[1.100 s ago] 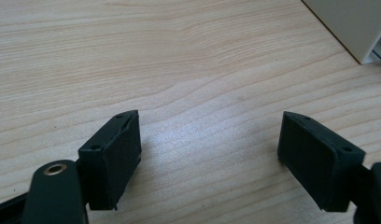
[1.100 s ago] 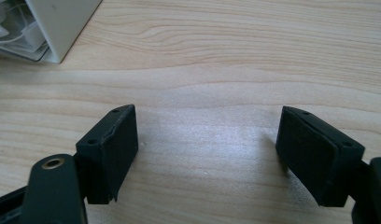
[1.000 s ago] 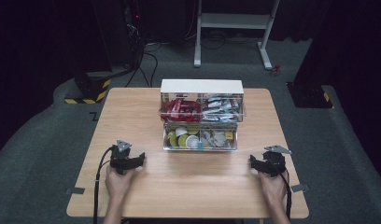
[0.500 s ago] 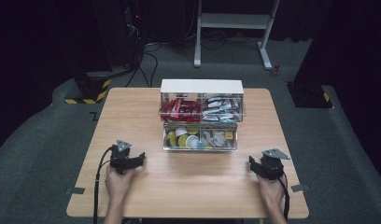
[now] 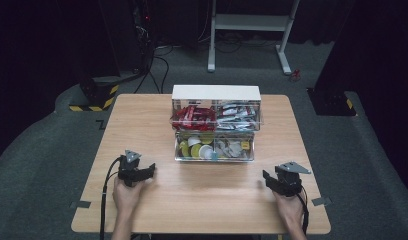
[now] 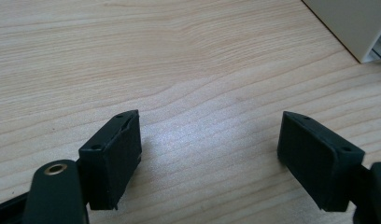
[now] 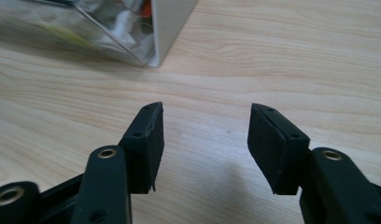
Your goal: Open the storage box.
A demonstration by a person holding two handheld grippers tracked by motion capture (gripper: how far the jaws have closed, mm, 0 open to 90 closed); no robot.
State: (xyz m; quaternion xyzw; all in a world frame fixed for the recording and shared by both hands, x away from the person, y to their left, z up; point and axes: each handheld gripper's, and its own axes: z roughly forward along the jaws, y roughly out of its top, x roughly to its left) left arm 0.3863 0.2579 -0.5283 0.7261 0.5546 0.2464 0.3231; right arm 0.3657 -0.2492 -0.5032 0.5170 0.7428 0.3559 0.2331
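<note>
Resting on the bench (image 5: pixel 202 195), the left tool (image 5: pixel 142 172) sits near its left front, jaws wide apart over bare wood. The right tool (image 5: pixel 274 181) rests near the right front, jaws likewise apart and empty. Between them and farther back stands the organizer (image 5: pixel 215 93), its clear drawers holding red packets (image 5: pixel 193 117) above and small round cups (image 5: pixel 199 149) below.

A two-tier organizer (image 5: pixel 215 125) with a white top and clear walls stands upright at the middle of the table, toward its far side. Its upper tier holds red packets (image 5: pixel 193 117) at left and silvery packets (image 5: pixel 237 116) at right. The lower, nearer tier (image 5: pixel 214 148) holds round yellow, green and white pieces.
</note>
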